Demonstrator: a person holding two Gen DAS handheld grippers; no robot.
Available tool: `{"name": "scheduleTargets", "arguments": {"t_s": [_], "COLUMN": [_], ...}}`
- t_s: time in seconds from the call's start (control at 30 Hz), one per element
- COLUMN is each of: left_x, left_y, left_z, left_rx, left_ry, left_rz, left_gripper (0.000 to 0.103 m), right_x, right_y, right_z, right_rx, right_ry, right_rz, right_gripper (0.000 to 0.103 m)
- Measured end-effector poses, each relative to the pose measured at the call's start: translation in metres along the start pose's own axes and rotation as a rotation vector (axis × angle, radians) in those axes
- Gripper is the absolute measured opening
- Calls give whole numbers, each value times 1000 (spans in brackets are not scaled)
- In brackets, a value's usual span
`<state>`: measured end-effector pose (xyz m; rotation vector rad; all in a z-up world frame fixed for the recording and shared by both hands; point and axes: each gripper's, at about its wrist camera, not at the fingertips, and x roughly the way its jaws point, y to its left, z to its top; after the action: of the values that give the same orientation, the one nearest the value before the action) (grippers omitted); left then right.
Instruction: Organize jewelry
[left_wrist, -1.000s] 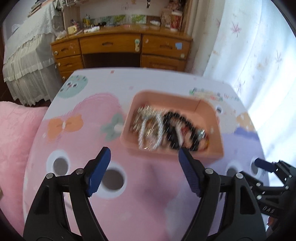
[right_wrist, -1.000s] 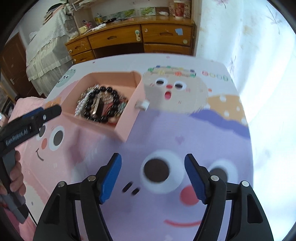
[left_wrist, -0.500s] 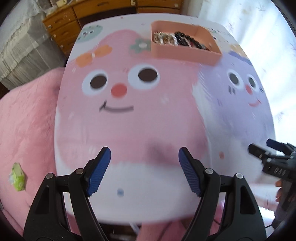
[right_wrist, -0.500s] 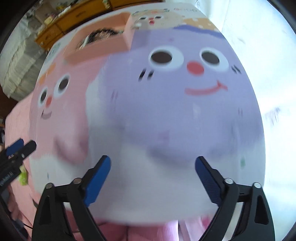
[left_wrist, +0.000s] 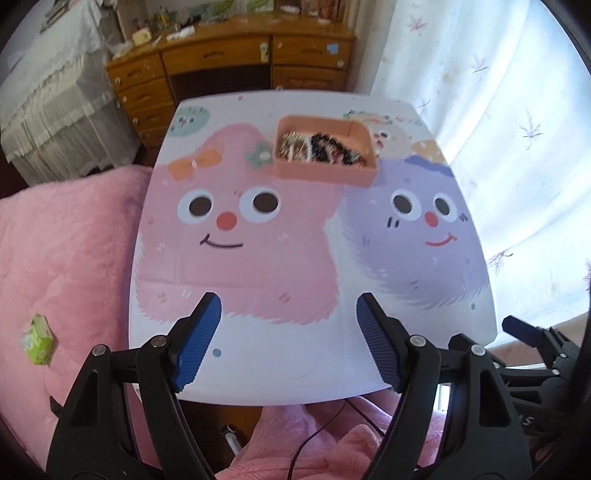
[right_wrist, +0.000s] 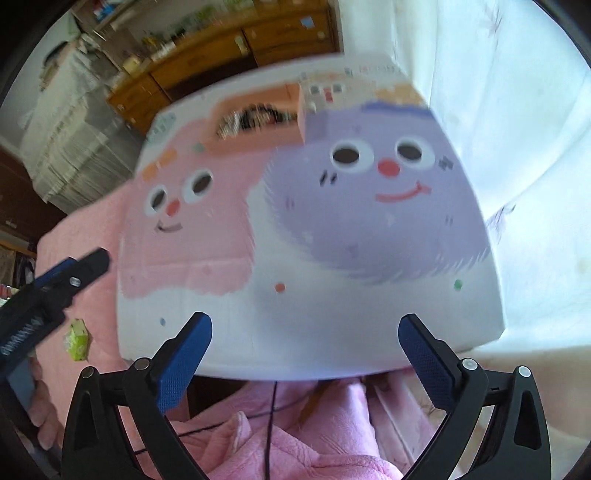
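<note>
A peach-pink tray (left_wrist: 321, 173) holds a pile of jewelry (left_wrist: 317, 148), silver chains and dark bead bracelets, at the far middle of the cartoon-printed table (left_wrist: 295, 354). It also shows, blurred, in the right wrist view (right_wrist: 258, 138). My left gripper (left_wrist: 288, 332) is open and empty, held over the table's near edge, far from the tray. My right gripper (right_wrist: 304, 347) is open wide and empty, also at the near edge. The right gripper shows at the left wrist view's lower right (left_wrist: 532, 339), the left gripper at the right wrist view's left (right_wrist: 55, 284).
A pink blanket (left_wrist: 62, 258) lies left of the table with a small green packet (left_wrist: 37, 339) on it. A wooden desk with drawers (left_wrist: 229, 62) stands behind the table. White curtains (left_wrist: 498, 110) hang on the right. A cable (left_wrist: 317, 432) runs below the near edge.
Both grippers have pulled back from the tray to the table's near edge and tilted up. Both stayed open and empty; the right one opened a little wider.
</note>
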<state>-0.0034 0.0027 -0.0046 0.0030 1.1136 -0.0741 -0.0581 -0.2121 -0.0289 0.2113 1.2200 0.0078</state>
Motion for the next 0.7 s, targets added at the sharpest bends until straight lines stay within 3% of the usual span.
{"name": "scheduleTargets", "arguments": {"t_s": [0.2, 0.43, 0.7], "left_x": [-36, -53, -67], "left_y": [-41, -57, -53], "left_z": [0, -12, -24], "left_rx": [22, -16, -54], "left_ry": [-102, -162, -221], "left_rz": [25, 79, 115], "left_gripper": [74, 81, 87], "right_x": [-53, -97, -113], "right_y": [-8, -21, -18], "right_z": [6, 4, 3], "right_rx": [13, -46, -112], "right_ry": [-108, -265, -305], "right_rz": [69, 2, 14], "right_gripper": [102, 102, 102]}}
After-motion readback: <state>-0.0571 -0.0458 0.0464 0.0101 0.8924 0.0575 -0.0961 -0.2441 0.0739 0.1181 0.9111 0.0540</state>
